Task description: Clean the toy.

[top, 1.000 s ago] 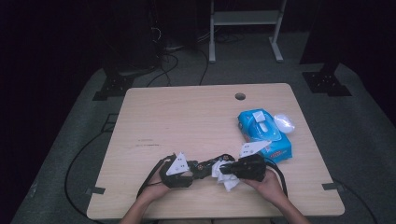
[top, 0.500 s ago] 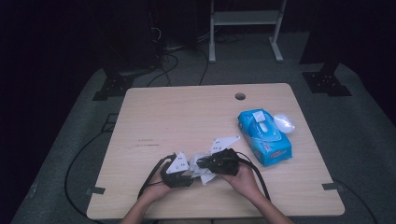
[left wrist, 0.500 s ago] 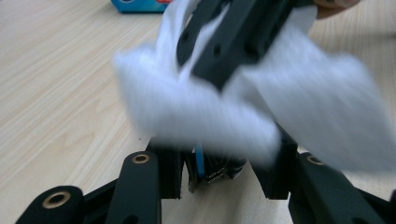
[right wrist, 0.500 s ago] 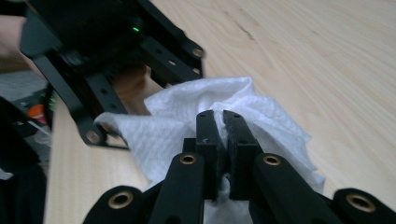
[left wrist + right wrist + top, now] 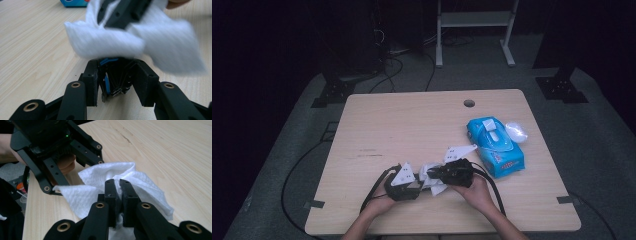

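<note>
A white wipe (image 5: 432, 179) is lying crumpled near the front edge of the bench (image 5: 412, 125), stretched between the two tools, so that its long axis is running left to right along that edge. The right tool (image 5: 119, 185) is pinching a fold of the wipe, its two black jaws standing tight together with the cloth bunching out on both sides of them. The left tool (image 5: 117, 72) is sitting just behind the other end of the wipe; its jaws have just been closing and are now standing a little apart, and in the left gripper view the cloth is lying across their tips, though it is too blurred to tell whether they are pressing on it. In the high view the left tool (image 5: 404, 182) and the right tool (image 5: 452, 172) are pointing toward each other, each held by a hand coming in from the bottom. A blue pack of wipes (image 5: 494, 146) is lying to the right on the bench, well apart from the wipe, its long axis running away from the person and slightly leftward, with a small clear lid (image 5: 516, 132) just beside it. The bench is of pale wood with a round hole (image 5: 469, 103) near its far edge. It is standing on grey floor (image 5: 602, 150) in a dark room, with cables (image 5: 392, 55) and a white frame (image 5: 474, 30) behind it.
</note>
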The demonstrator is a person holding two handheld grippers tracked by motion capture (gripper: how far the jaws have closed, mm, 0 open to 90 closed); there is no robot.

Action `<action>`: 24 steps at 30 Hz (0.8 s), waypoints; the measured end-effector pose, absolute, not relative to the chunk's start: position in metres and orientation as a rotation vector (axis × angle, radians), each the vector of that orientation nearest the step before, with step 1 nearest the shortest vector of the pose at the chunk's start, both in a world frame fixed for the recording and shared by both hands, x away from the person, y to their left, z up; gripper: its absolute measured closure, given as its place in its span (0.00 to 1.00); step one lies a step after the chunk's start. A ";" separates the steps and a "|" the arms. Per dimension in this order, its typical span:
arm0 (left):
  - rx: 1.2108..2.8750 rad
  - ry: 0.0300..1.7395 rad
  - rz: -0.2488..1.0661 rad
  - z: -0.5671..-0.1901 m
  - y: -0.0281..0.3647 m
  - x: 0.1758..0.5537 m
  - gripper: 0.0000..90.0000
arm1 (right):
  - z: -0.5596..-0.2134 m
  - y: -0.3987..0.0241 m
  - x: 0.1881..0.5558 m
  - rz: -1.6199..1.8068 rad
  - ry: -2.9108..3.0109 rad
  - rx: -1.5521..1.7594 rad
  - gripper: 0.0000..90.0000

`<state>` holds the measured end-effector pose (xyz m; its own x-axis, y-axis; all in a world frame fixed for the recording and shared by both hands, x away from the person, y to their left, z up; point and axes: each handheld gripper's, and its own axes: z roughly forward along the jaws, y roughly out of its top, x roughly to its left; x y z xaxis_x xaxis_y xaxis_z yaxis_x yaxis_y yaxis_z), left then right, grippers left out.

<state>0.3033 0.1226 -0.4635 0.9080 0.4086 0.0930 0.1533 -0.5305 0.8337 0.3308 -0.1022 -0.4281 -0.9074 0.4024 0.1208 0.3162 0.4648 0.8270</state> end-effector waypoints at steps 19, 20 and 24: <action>2.130 0.396 0.338 -0.464 0.123 0.305 0.65 | -0.428 -0.130 0.338 1.362 2.513 0.741 0.94; 2.127 0.396 0.339 -0.464 0.123 0.305 0.65 | -0.428 -0.139 0.339 1.358 2.490 0.769 0.94; 2.134 0.401 0.342 -0.463 0.122 0.305 0.65 | -0.429 -0.160 0.344 1.357 2.437 0.861 0.94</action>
